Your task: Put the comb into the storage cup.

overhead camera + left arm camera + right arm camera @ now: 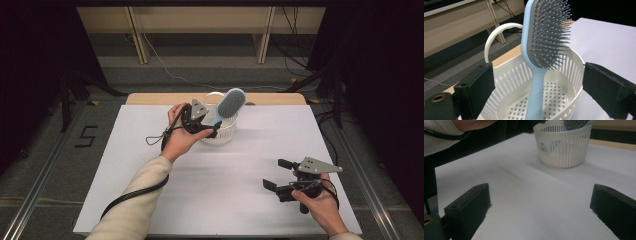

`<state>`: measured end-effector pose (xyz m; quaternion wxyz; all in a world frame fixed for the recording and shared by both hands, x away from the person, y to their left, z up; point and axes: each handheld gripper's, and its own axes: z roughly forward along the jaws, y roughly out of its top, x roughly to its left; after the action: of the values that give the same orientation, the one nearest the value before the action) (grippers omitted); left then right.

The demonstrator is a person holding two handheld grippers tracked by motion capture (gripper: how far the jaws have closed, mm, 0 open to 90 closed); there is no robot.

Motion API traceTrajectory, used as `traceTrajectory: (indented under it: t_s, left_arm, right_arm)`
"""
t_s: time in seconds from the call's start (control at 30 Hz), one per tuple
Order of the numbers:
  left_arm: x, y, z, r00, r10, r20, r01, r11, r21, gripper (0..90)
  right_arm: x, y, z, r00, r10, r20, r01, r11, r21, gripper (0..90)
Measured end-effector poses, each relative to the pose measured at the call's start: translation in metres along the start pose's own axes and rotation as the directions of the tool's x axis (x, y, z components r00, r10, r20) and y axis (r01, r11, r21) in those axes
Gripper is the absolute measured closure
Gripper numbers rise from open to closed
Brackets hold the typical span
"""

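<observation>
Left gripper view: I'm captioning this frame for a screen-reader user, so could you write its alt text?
A light blue hairbrush with grey bristles stands handle-down in a white slotted basket, between the wide-open black jaws of the left gripper, which do not touch it. The basket sits on a white table, its handle arched up behind.

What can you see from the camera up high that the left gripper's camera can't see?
High view alone: the person's left hand, the right gripper open above the white table, and the floor around.

Left gripper view alone: the brush's grey bristles close up and the holes in the basket's bottom.

Both: the blue hairbrush standing in the white basket, with the left gripper open around its handle.
</observation>
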<state>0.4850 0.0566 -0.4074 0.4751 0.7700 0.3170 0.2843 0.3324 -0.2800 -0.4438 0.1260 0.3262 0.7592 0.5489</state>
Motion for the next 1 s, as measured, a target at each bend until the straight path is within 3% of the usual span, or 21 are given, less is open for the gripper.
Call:
traceTrajectory:
  t_s: [0.1, 0.2, 0.4, 0.53, 0.63, 1.0]
  left_arm:
    - [0.002, -0.002, -0.003, 0.9999, -0.015, 0.003, 0.015, 0.9999, 0.007, 7.9]
    - [0.003, -0.003, -0.007, 0.9987, -0.039, 0.031, 0.039, 0.9990, 0.020, 6.7]
    - [0.002, -0.004, -0.016, 0.9991, -0.018, 0.039, 0.017, 0.9991, 0.039, 2.1]
    - [-0.002, -0.010, -0.019, 0.9964, -0.044, 0.072, 0.041, 0.9979, 0.049, 0.9]
    - [-0.003, -0.013, -0.021, 0.9968, -0.033, 0.072, 0.029, 0.9979, 0.058, 0.7]
    - [0.000, -0.019, -0.044, 0.9957, -0.049, 0.079, 0.045, 0.9972, 0.060, 0.5]
  right_arm:
    - [0.000, 0.000, 0.000, 1.0000, 0.001, 0.001, -0.001, 1.000, -0.001, 3.7]
    - [0.000, 0.000, 0.000, 1.0000, 0.002, 0.001, -0.002, 1.000, -0.001, 3.7]
    - [0.000, 0.000, 0.000, 1.0000, 0.002, 0.003, -0.002, 1.000, -0.001, 3.7]
    - [0.000, 0.000, 0.000, 1.0000, -0.001, 0.003, 0.001, 1.000, 0.000, 3.7]
    - [0.000, 0.000, -0.001, 1.0000, 0.003, 0.003, -0.003, 1.000, -0.003, 3.7]
    - [-0.001, 0.001, -0.002, 1.0000, 0.000, 0.006, 0.000, 1.000, -0.005, 3.6]
